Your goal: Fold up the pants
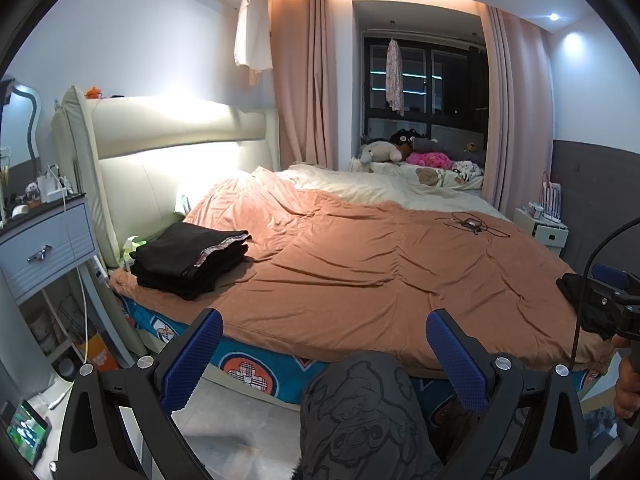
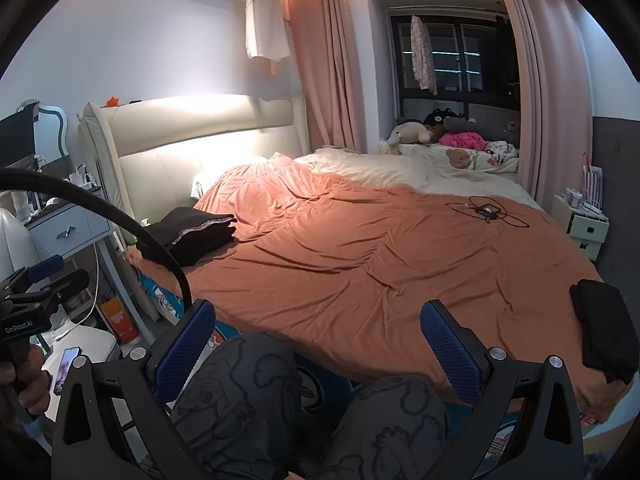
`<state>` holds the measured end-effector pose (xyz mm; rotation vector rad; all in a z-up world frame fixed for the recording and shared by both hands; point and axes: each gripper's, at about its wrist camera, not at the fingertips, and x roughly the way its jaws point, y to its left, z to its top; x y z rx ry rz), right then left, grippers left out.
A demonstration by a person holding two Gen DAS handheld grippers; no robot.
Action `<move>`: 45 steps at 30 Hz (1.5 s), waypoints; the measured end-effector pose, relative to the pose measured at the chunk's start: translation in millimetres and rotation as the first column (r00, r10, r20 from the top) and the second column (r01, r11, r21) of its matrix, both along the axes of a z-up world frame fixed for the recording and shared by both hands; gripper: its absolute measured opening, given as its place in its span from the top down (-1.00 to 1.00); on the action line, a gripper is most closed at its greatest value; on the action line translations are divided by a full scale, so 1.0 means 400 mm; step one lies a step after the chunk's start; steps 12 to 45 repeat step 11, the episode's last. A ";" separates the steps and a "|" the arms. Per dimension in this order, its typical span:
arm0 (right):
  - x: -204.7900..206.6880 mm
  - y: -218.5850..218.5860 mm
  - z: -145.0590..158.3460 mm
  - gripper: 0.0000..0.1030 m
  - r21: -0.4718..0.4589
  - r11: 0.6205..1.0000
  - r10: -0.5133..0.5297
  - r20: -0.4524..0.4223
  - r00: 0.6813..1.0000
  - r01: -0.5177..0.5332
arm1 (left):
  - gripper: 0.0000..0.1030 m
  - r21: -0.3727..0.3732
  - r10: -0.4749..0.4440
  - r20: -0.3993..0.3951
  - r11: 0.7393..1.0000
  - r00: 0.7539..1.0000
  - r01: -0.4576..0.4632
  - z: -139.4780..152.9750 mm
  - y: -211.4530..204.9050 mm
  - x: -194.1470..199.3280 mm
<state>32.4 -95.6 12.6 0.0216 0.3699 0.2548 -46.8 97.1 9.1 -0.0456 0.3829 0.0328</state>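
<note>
A stack of folded black pants [image 1: 190,258] lies on the orange bedspread [image 1: 360,272] near the headboard at the left; it also shows in the right wrist view [image 2: 188,234]. Another black garment [image 2: 604,328] lies bunched at the bed's near right corner, and shows partly in the left wrist view [image 1: 576,292]. My left gripper [image 1: 324,364] is open and empty, held off the bed's near edge above the person's knee. My right gripper [image 2: 318,354] is open and empty, also short of the bed edge.
A black cable with a small device [image 1: 472,224] lies on the far right of the bedspread. A nightstand [image 1: 44,240] stands left of the bed, a small white cabinet [image 2: 584,228] to the right. The person's grey-patterned legs [image 2: 240,400] are below the grippers.
</note>
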 end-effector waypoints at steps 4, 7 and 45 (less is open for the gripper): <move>-0.001 -0.003 0.001 -1.00 -0.002 1.000 -0.001 0.001 1.000 0.001 | -0.99 0.001 -0.001 0.002 1.000 1.000 0.001 0.003 -0.001 -0.001; -0.001 -0.002 0.001 -1.00 -0.001 1.000 -0.001 0.001 1.000 0.001 | -0.99 0.007 -0.002 0.006 1.000 1.000 0.002 0.006 -0.002 -0.002; -0.001 -0.002 0.001 -1.00 -0.001 1.000 -0.001 0.000 1.000 0.001 | -0.99 0.007 -0.002 0.008 1.000 1.000 0.002 0.006 -0.002 -0.004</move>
